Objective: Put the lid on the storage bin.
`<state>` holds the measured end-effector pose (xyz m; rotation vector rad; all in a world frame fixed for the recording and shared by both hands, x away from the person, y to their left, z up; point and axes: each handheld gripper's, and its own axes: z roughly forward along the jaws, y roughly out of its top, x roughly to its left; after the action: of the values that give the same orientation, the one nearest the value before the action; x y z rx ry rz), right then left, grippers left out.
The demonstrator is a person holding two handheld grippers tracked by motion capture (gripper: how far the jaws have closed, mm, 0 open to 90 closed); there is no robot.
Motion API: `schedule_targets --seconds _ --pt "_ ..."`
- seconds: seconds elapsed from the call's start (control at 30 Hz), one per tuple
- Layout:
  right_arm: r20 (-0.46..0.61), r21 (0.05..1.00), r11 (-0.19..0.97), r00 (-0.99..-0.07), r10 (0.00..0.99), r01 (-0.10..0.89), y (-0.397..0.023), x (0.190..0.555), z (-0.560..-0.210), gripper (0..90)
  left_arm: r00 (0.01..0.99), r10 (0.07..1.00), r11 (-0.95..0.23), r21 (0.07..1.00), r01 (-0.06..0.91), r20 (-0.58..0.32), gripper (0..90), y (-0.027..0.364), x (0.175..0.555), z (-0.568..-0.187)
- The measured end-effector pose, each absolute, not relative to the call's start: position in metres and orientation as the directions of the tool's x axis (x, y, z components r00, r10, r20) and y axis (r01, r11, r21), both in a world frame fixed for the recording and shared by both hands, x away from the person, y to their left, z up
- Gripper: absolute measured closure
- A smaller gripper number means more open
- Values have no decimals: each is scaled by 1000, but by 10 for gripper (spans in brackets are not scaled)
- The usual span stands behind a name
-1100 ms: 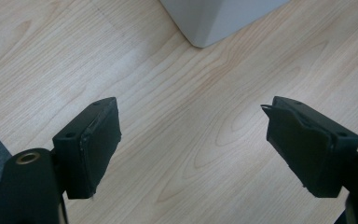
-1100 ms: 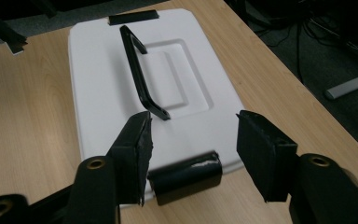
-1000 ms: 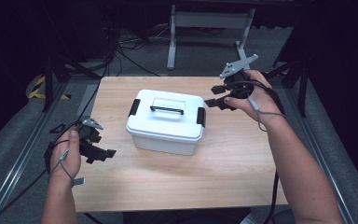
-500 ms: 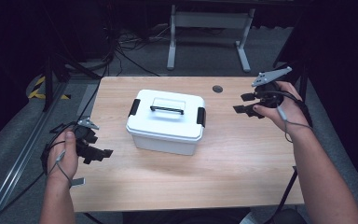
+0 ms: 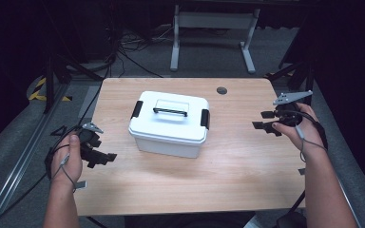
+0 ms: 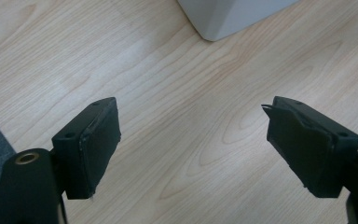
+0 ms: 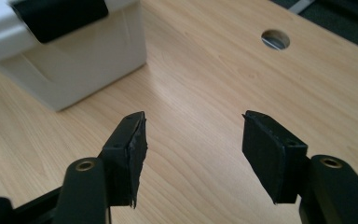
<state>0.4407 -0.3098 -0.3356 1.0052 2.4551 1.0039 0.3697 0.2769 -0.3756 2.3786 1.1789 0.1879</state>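
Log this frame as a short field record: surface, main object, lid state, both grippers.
surface: light wooden table with a round cable hole
main object: white plastic box with a black handle, mid-table
lid: on, black side latches down
left gripper: open, holding nothing, apart from the box
right gripper: open, holding nothing, apart from the box

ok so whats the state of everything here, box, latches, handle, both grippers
white box: lid on, upright at mid table
side latches: both down over the lid edge, look fastened
lid handle: folded flat on the lid
left gripper: jaws open, holding nothing, clear of the box
right gripper: jaws open, holding nothing, clear of the box
table: bare wood, cable hole uncovered
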Motion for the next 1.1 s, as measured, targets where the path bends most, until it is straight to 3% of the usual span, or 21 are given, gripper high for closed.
schedule_targets --seconds 0.13,0.23,1.1 --pt "14 717 473 -690 724 512 -313 444 -355 407 606 792 -509 464 725 -78 176 274 372 -379" --pt "-29 678 509 -673 739 530 -312 450 -368 412 603 794 -510 455 730 -75 176 273 373 -381" --pt "16 569 531 -654 756 628 -314 462 -451 408 613 782 -505 461 730 -113 181 278 386 -394"
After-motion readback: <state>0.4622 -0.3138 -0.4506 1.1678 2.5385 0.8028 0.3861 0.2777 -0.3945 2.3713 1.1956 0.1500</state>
